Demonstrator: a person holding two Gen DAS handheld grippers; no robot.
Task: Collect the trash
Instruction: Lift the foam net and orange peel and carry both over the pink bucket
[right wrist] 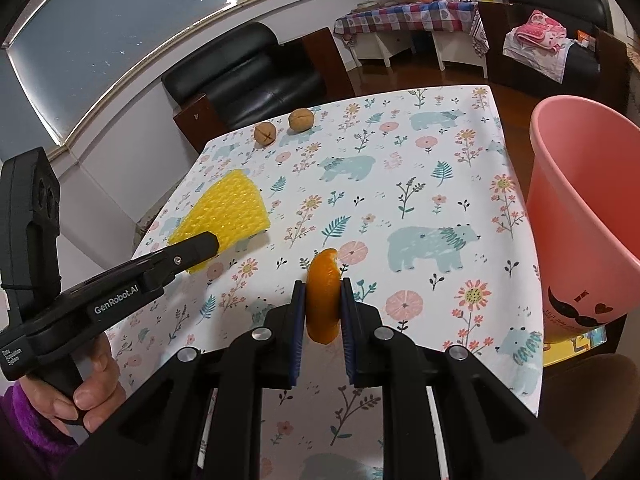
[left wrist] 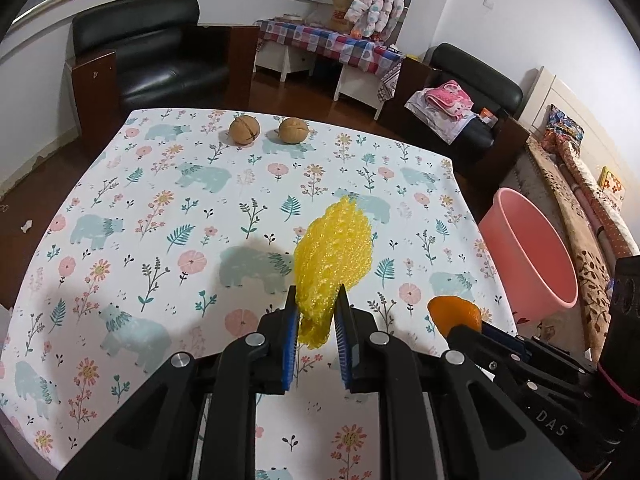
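My left gripper (left wrist: 317, 300) is shut on a yellow foam fruit net (left wrist: 334, 250) and holds it above the table; the net also shows in the right wrist view (right wrist: 228, 212). My right gripper (right wrist: 322, 286) is shut on an orange peel (right wrist: 322, 300), held above the tablecloth; the peel shows in the left wrist view (left wrist: 456, 314) at the right. A pink bin (right wrist: 588, 216) stands off the table's right edge, also in the left wrist view (left wrist: 528, 252). Two walnuts (left wrist: 245, 130) (left wrist: 294, 130) lie at the far edge of the table.
The table wears a floral bear-print cloth (left wrist: 160, 220). Black armchairs (left wrist: 152, 52) stand beyond the table, and a checkered-cloth side table (left wrist: 332, 44) is at the back. Rolled rugs (left wrist: 580, 200) lie on the floor at the right.
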